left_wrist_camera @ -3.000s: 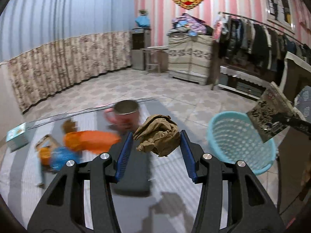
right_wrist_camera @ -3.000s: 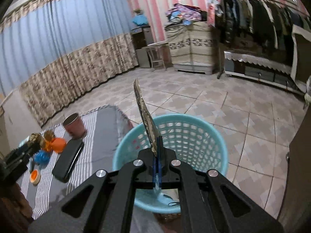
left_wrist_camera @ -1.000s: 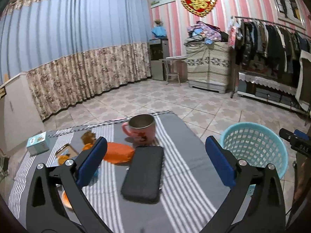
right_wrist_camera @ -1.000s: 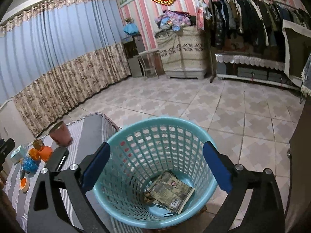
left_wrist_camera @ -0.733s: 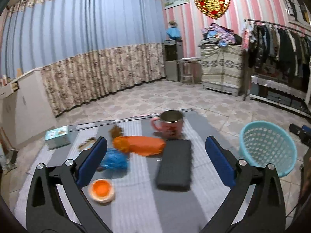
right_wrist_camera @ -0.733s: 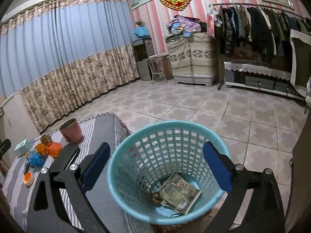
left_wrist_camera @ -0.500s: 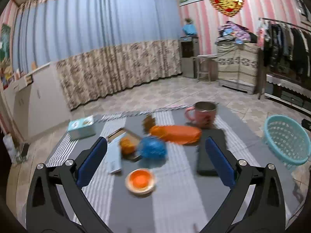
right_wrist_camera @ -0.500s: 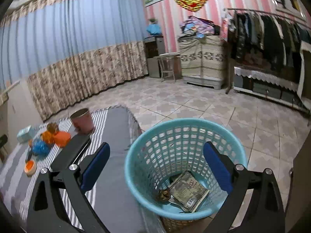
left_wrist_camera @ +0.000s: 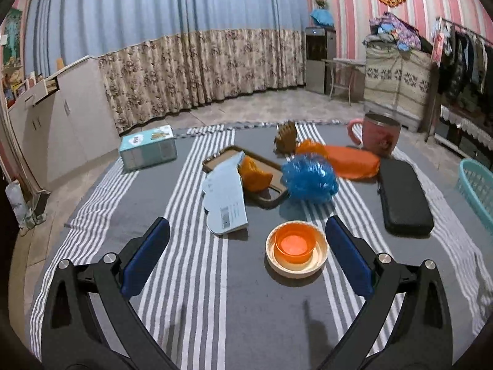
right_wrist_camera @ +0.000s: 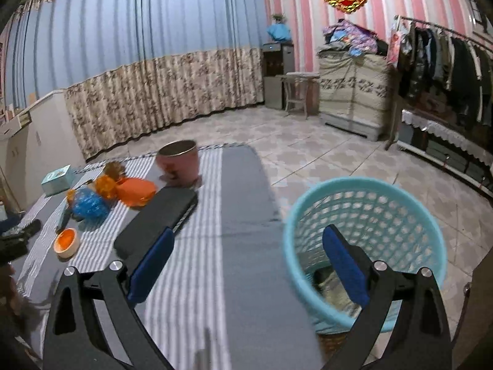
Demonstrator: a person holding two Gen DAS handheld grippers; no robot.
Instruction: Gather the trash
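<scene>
The left gripper (left_wrist_camera: 246, 252) hangs with jaws spread wide and empty over the grey striped tablecloth (left_wrist_camera: 197, 277), above the small orange bowl on a cream saucer (left_wrist_camera: 295, 248). Just beyond the bowl lies a crumpled blue plastic wrapper (left_wrist_camera: 309, 177). The right gripper (right_wrist_camera: 246, 262), likewise agape and empty, hovers beside the light blue plastic mesh basket (right_wrist_camera: 363, 215), which holds paper trash
</scene>
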